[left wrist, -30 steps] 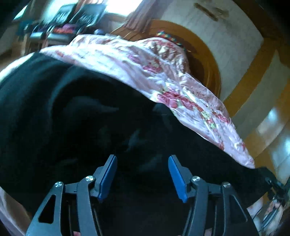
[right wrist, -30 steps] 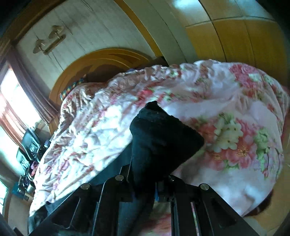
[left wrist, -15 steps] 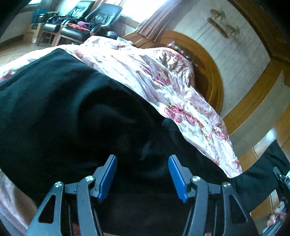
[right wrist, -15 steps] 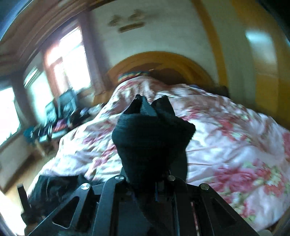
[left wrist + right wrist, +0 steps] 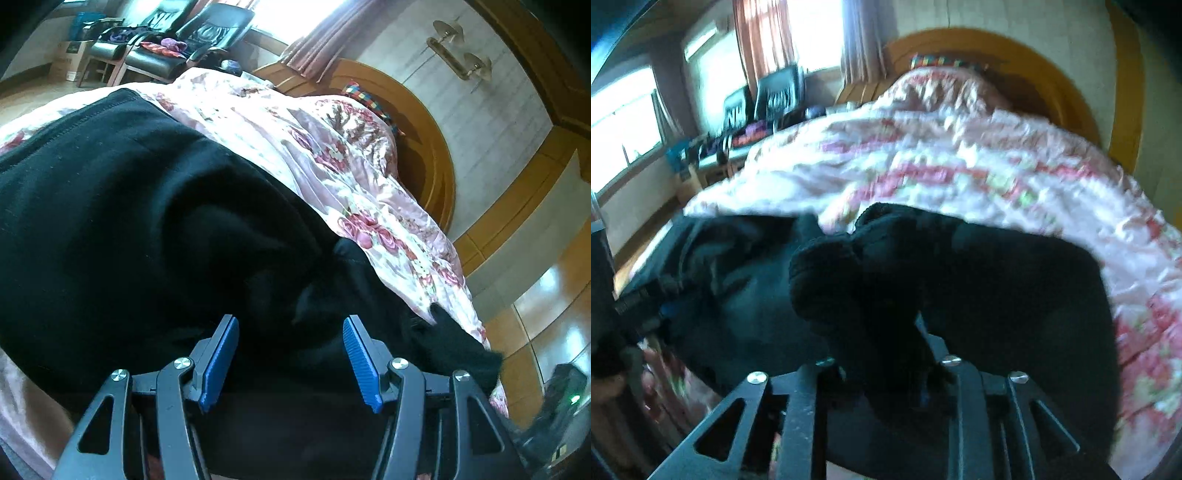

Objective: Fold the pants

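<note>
Black pants (image 5: 129,229) lie spread over a pink floral bedspread (image 5: 325,147). My left gripper (image 5: 291,358) is open, its blue pads (image 5: 221,354) just above the black cloth, holding nothing. My right gripper (image 5: 882,373) is shut on a bunched end of the pants (image 5: 849,280), which hides its fingertips. The held cloth hangs over the rest of the pants (image 5: 1015,295) on the bedspread (image 5: 960,155). In the left wrist view the held end (image 5: 458,350) shows at the right.
A curved wooden headboard (image 5: 436,166) stands at the far end of the bed. Black chairs with clutter (image 5: 166,40) sit by the window. Wooden wardrobe panels (image 5: 546,295) line the right side. The left gripper's body (image 5: 605,295) shows at the right wrist view's left edge.
My right gripper has swung leftward with the bunched pants end, bringing it over the spread pants. My left gripper stayed open over the cloth, its view tilting slightly.
</note>
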Action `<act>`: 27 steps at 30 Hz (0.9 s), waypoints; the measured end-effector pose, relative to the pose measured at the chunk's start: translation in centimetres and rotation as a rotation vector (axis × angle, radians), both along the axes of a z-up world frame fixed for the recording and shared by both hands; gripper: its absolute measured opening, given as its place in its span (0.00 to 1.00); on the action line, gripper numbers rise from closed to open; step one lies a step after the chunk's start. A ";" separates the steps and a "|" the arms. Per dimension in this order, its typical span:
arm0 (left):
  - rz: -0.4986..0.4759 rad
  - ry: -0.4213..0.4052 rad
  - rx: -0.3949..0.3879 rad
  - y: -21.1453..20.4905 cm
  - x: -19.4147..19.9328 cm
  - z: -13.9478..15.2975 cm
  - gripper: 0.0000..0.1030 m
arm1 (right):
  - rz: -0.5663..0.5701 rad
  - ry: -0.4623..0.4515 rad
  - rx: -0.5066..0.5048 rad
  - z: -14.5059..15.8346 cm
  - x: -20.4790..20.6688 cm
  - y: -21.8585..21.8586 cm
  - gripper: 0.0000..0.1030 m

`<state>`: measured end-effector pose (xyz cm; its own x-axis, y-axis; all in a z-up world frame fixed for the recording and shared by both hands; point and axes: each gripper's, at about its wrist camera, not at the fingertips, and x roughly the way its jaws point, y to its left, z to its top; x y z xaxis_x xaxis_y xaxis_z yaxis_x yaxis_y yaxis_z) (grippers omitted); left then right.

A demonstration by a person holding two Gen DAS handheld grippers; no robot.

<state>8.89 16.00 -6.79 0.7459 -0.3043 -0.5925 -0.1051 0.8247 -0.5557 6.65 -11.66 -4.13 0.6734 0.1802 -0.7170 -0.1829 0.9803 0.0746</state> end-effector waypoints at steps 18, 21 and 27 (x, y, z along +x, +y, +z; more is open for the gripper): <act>0.341 -0.118 0.091 4.8 -3.7 2.5 0.59 | 0.029 -0.108 0.277 2.1 -3.1 -3.4 0.24; 0.393 -0.096 0.079 5.9 -3.8 2.1 0.62 | 0.007 -0.041 0.267 0.8 -1.0 -3.0 0.21; 0.303 -0.042 0.078 4.5 -2.6 1.3 0.62 | 0.098 0.032 0.226 -1.5 0.4 0.1 0.21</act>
<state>6.26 20.50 -5.54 0.8199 -0.0193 -0.5722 -0.3309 0.7996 -0.5012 7.07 -11.56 -5.67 0.6226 0.4020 -0.6714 -0.2706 0.9156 0.2973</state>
